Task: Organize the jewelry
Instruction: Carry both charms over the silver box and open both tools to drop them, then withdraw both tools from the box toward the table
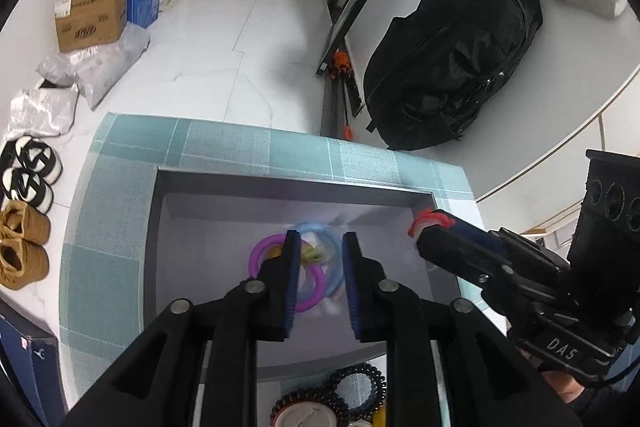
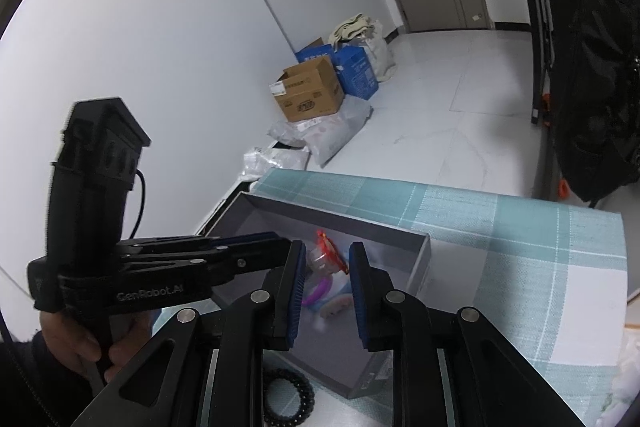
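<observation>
Since the bangles are thin plastic hoops, they should be light, stiff and rather slick, liable to roll or skid if nudged; the sound hold is judged to be across the rim at one point, pads flat on either face, not a reach around the whole ring.

Location: a purple bangle (image 1: pixel 260 247) and a pale blue bangle (image 1: pixel 332 267) lie overlapping on the floor of the grey box (image 1: pixel 280 187), towards its far wall. A red-and-clear bangle (image 2: pixel 326 259) sits between the jaws of the right gripper (image 2: pixel 328 247), over the right end of the box. It is blurred, and whether the pads press on it cannot be told.

The left gripper (image 1: pixel 320 239) hangs over the pile, jaws apart, grasping nothing.

The box rests on a teal checked cloth (image 1: pixel 120 227). Black coiled hair ties (image 1: pixel 360 387) lie on the cloth at the box's near side.

Views: only the left wrist view shows both hoops nearly whole. Only the right wrist view shows a hand (image 2: pixel 80 339) on the left gripper's handle.
</observation>
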A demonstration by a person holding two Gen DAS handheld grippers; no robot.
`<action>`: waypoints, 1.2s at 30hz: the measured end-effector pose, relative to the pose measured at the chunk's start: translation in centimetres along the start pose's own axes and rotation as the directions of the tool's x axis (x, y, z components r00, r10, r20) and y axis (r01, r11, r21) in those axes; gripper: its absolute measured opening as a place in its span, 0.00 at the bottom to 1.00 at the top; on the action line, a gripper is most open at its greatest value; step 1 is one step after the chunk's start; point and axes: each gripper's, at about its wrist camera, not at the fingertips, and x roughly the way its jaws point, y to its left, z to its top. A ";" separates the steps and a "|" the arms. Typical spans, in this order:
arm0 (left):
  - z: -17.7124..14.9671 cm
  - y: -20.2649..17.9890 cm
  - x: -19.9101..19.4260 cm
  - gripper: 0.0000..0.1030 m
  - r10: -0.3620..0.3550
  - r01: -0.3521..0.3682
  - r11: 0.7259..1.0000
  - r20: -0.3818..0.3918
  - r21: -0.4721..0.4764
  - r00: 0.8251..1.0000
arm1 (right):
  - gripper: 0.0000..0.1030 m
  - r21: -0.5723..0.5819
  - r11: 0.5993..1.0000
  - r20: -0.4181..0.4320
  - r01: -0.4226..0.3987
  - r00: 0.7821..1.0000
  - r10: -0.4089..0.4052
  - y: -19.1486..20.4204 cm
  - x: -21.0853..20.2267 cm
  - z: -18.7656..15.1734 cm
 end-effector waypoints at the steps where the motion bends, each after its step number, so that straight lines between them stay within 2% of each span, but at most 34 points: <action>1: 0.0 0.1 -0.2 0.29 -0.008 0.008 1.000 0.011 -0.005 1.000 | 0.29 0.006 1.000 0.003 0.002 1.000 -0.002 -0.1 -0.2 0.1; 2: 0.0 0.1 -0.4 0.38 -0.012 0.012 1.000 0.028 -0.012 1.000 | 0.38 0.011 1.000 0.017 -0.001 1.000 0.001 -0.2 -0.6 0.1; 3: 0.0 0.1 -0.7 0.43 -0.021 0.022 1.000 0.042 -0.014 0.999 | 0.45 0.010 1.000 0.036 -0.004 0.999 0.003 -0.2 -1.0 0.0; 4: 0.0 0.1 -1.0 0.48 -0.031 0.032 0.999 0.058 -0.014 0.998 | 0.48 0.009 1.000 0.050 -0.001 0.999 0.001 -0.2 -1.3 0.1; 7: 0.0 -0.1 -1.8 0.50 -0.047 0.048 0.999 0.093 -0.009 0.995 | 0.51 0.005 1.000 0.089 -0.007 0.996 0.007 0.0 -2.2 0.3; 10: -0.2 -0.1 -2.1 0.51 -0.046 0.046 0.999 0.109 -0.003 0.993 | 0.58 0.009 1.000 0.111 0.007 0.994 -0.008 0.0 -2.7 0.5; 15: -0.6 -0.3 -2.3 0.51 -0.002 0.001 1.000 0.115 0.007 0.993 | 0.69 0.028 0.999 0.121 0.026 0.992 -0.029 -0.2 -2.9 0.4; 18: -1.0 -0.9 -3.0 0.52 0.017 -0.023 0.999 0.142 0.045 0.990 | 0.72 0.037 0.999 0.114 0.019 0.993 -0.024 -0.4 -2.8 0.3; 22: -1.9 -1.8 -3.7 0.62 0.017 -0.033 0.995 0.169 0.092 0.985 | 0.78 0.045 0.999 0.111 0.014 0.994 -0.019 -0.2 -3.0 -0.1; 25: -2.5 -2.0 -4.0 0.62 0.039 -0.057 0.993 0.165 0.106 0.986 | 0.81 0.041 0.999 0.118 0.015 0.993 -0.020 0.1 -3.3 -0.4; 33: -5.0 -3.0 -5.4 0.63 0.080 -0.095 0.993 0.184 0.073 0.980 | 0.94 0.028 0.999 0.129 0.026 0.991 -0.030 1.0 -5.2 -2.5; 36: -6.1 -3.5 -5.6 0.63 0.106 -0.121 0.990 0.180 0.074 0.978 | 0.96 0.022 0.999 0.136 0.034 0.990 -0.037 1.2 -5.8 -3.2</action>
